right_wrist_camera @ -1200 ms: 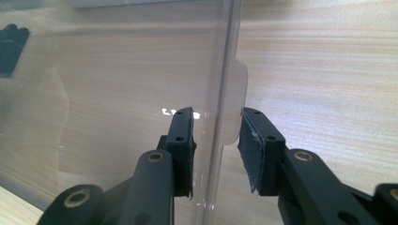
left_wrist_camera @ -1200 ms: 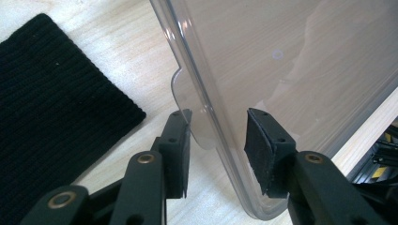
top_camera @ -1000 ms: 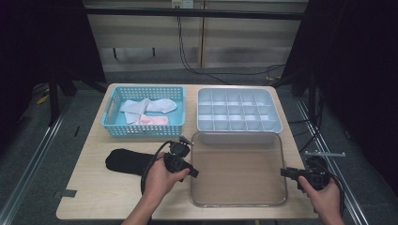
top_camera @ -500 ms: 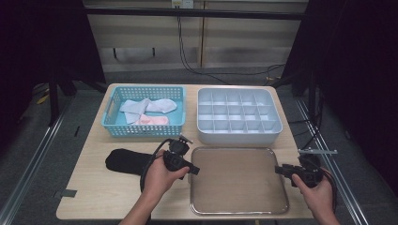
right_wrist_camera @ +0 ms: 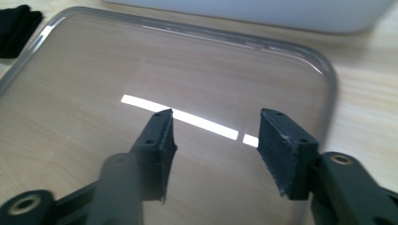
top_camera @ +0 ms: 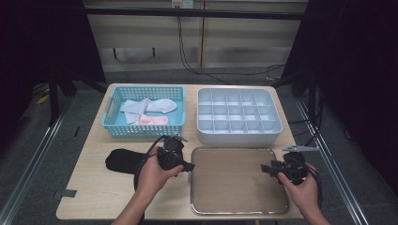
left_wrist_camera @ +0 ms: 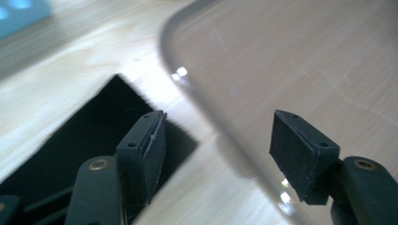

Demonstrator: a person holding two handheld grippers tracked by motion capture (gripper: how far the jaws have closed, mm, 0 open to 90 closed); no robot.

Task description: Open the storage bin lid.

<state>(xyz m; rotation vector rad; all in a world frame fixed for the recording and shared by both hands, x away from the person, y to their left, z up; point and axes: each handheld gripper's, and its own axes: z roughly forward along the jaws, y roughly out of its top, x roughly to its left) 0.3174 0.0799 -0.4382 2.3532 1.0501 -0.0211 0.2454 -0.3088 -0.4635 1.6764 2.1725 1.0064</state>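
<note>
Clear lid (top_camera: pixel 239 180) lies flat on the worktop (top_camera: pixel 94 197) near the divided box (top_camera: pixel 237 117), your left gripper (top_camera: pixel 187 166) and right gripper (top_camera: pixel 265 168) at its edges, jaws just opened with nothing gripped; lid's off, basket (top_camera: pixel 110 110) socks unsorted.

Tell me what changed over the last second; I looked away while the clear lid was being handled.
The clear lid came down from its tilt against the divided box and now lies flat on the table. Both the left gripper and the right gripper have just been opening, with the lid's edges no longer clamped. The blue basket, its cloths and the black cloth stayed put.
</note>
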